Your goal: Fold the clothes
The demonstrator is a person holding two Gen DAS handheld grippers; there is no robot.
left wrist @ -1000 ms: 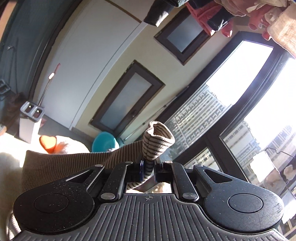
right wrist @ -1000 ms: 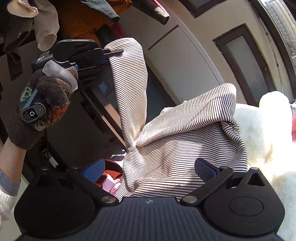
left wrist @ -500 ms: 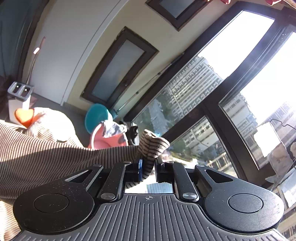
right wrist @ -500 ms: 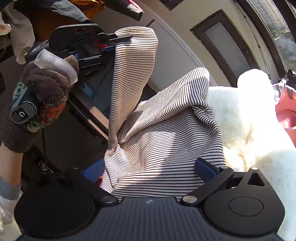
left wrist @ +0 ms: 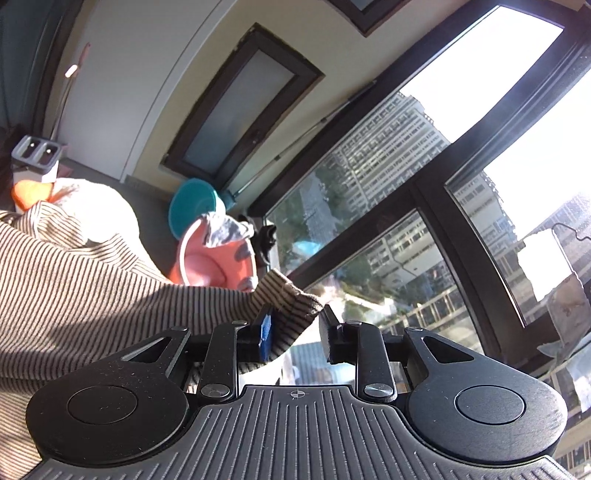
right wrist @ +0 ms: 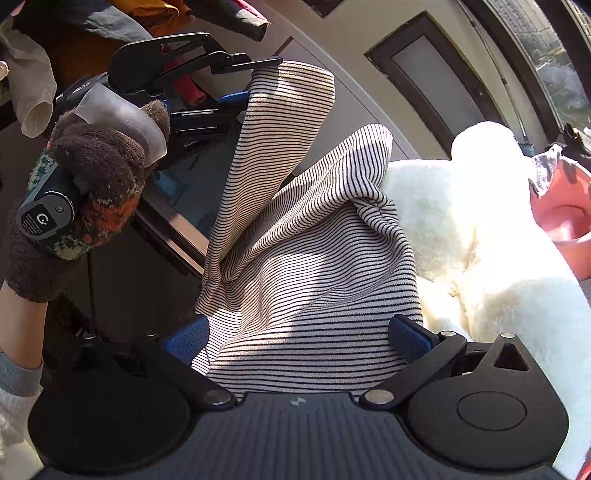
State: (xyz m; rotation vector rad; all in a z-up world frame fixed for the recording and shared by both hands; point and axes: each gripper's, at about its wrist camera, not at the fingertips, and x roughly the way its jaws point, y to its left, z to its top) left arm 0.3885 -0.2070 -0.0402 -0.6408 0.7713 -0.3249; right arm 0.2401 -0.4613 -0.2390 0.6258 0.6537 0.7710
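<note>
A beige shirt with thin dark stripes (right wrist: 295, 258) lies over a white fluffy cover, one sleeve (right wrist: 273, 147) lifted up and to the left. My left gripper (right wrist: 247, 79), held by a gloved hand (right wrist: 92, 177), stands open at that sleeve's cuff. In the left wrist view the cuff (left wrist: 291, 306) rests loosely between the parted fingers of the left gripper (left wrist: 295, 332), leaning on the blue left pad (left wrist: 265, 332). My right gripper (right wrist: 297, 336) is wide open, low over the shirt's body, with striped cloth spread between its fingers.
The white fluffy cover (right wrist: 480, 240) fills the right side. A pink basin (right wrist: 561, 221) with a grey cloth sits beyond it, and a teal basin (left wrist: 192, 203) stands by the wall. Clothes hang overhead (right wrist: 129, 22). Large windows (left wrist: 406, 184) are ahead.
My left gripper was shut on the sleeve cuff and has now opened; the cuff sags lower between its fingers. The right gripper stayed wide open over the shirt.
</note>
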